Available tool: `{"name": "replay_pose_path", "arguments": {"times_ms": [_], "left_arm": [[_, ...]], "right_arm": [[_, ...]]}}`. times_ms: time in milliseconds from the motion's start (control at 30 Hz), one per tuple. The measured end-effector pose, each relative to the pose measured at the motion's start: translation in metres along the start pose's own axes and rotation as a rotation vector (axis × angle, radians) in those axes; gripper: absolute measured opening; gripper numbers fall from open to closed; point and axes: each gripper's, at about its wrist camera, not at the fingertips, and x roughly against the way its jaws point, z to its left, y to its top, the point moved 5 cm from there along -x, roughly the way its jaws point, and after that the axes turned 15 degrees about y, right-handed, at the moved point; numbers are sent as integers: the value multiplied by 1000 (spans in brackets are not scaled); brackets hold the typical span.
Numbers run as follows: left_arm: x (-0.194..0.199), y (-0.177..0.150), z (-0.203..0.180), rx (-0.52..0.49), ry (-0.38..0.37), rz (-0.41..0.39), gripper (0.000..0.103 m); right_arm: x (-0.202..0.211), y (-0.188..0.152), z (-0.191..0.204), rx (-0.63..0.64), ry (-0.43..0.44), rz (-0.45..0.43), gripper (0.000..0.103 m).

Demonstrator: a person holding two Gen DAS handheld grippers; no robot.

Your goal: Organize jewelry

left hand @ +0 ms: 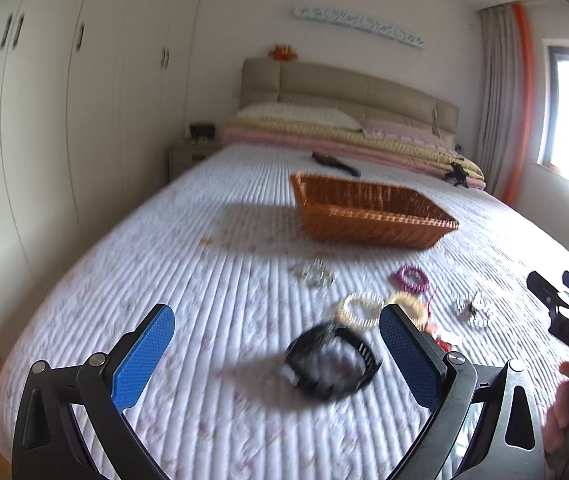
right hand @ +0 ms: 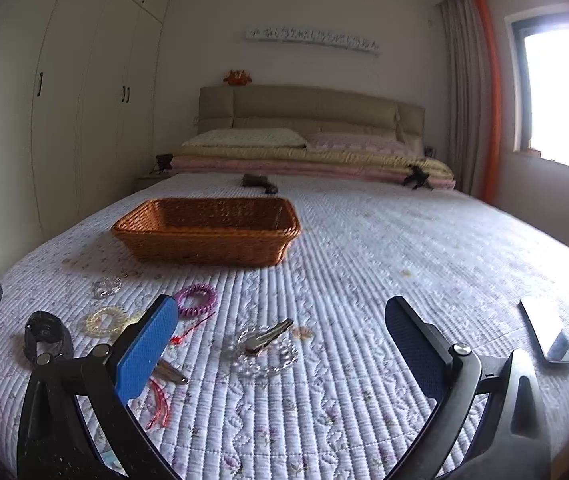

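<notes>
Black looped strap (left hand: 330, 362) sits between the wide-spread left tool (left hand: 276, 354) pads, near the bed's (left hand: 204, 208) foot edge.
Right tool (right hand: 280, 354), also wide and empty, frames a clear bead bracelet (right hand: 262, 354); woven brown basket (right hand: 208, 230) lies beyond.

home bedroom | bed (right hand: 364, 248) | wardrobe (right hand: 64, 120) | pillows (right hand: 244, 138)

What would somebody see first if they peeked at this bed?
Probably the brown wicker basket in the middle of the quilted bed, with nothing visible inside it. In front of it, jewelry is scattered: a purple bead bracelet, a yellowish bracelet and a black watch. Both grippers, left and right, are open above it.
</notes>
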Motion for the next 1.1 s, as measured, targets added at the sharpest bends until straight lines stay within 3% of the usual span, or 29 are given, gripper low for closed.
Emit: {"name": "replay_pose_path", "arguments": {"times_ms": [167,267,367,400,467,533,567,700,833,1100], "left_arm": [[-12,-14,5,-25,-62,113,101],[-18,-21,-4,-42,-98,163,90],[-22,-26,-10,-47,-115,193,90],[-24,-26,-13,-44,-128,203,89],[-28,-25,-16,-41,-133,221,83],[-34,-25,-21,-44,-146,246,71],[-36,-24,-22,-44,-145,260,71],[-42,-26,-28,-54,-155,285,71],[-49,-29,-34,-74,-156,316,63],[-61,-33,-41,-79,-175,358,63]], "right_arm": [[-6,-8,-16,-95,9,85,103],[-2,-16,-20,-106,-6,143,98],[0,-30,-16,-54,-13,189,88],[0,-34,-15,-47,-15,211,79],[-6,-42,-17,-33,-16,252,74],[-13,-43,-21,-44,-8,275,55],[-18,-42,-24,-63,13,288,50],[-36,-35,-31,-79,31,323,48],[-60,-36,-31,-70,41,381,35],[-88,-45,-43,-119,53,469,33]]}}
